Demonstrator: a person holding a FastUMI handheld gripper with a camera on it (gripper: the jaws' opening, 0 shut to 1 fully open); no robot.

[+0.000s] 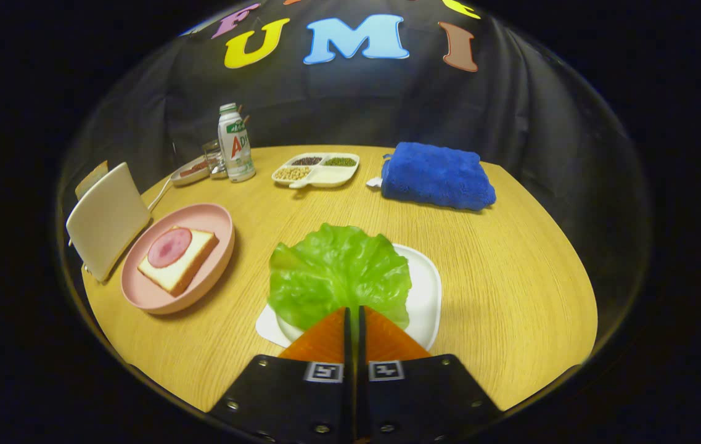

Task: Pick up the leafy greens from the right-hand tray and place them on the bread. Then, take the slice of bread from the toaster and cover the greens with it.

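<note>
A green lettuce leaf (338, 271) fans out just ahead of my fingertips, over the white tray (427, 296). My gripper (353, 311) is shut on the leaf's near stem edge, both fingers pressed together with the leaf between them. To the left, a pink plate (214, 271) holds a bread slice (180, 265) topped with a round slice of ham (169, 246). Beyond the plate stands a cream toaster (106, 219), with a bread slice (91, 179) poking out of its top.
At the table's far side stand a drink bottle (235, 143), a small glass (213, 159), a shallow dish (190, 171), a divided tray of beans (316, 169) and a folded blue towel (436, 176). Bare wooden table (510, 277) lies to the right of the white tray.
</note>
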